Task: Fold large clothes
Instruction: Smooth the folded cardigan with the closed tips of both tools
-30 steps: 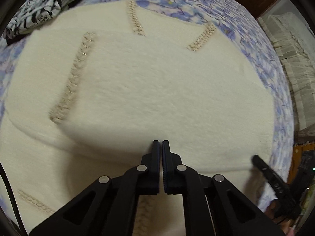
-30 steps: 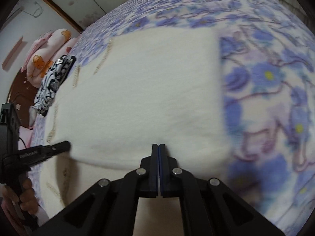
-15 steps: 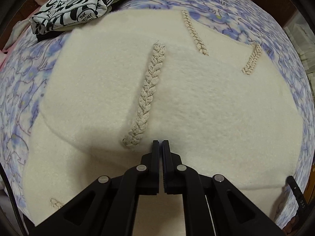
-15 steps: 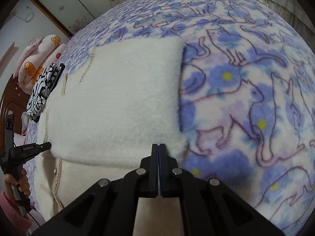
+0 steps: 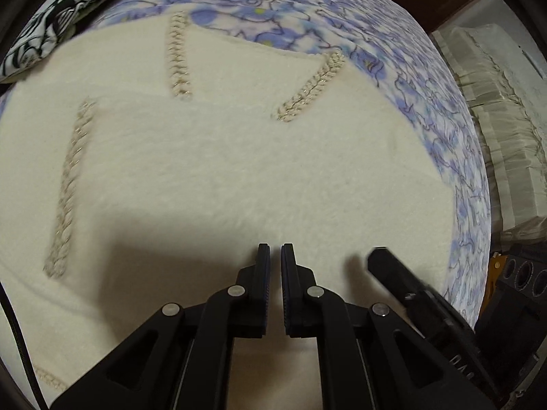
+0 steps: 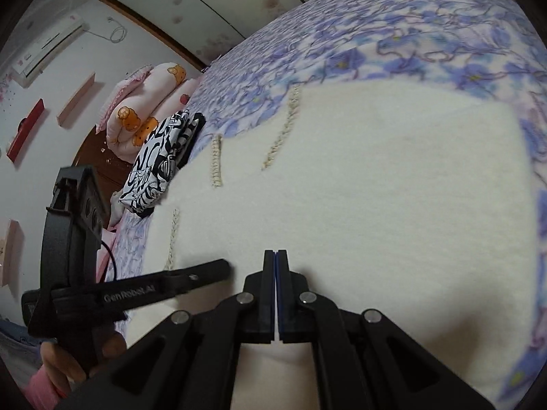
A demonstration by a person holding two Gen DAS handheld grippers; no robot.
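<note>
A cream garment (image 5: 239, 157) lies ahead of both grippers. The left gripper (image 5: 275, 249), slightly parted, holds nothing; the right gripper (image 6: 275, 254), pressed closed, looks empty, just beside it.

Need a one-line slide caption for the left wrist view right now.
Left gripper, jaws slightly parted, over the folded cream sweater on the floral blanket; right gripper alongside.

The left gripper (image 5: 275, 251) has been parted slightly — a narrow gap is now shown — and the right gripper (image 5: 383, 259) has been brought close beside it.
</note>
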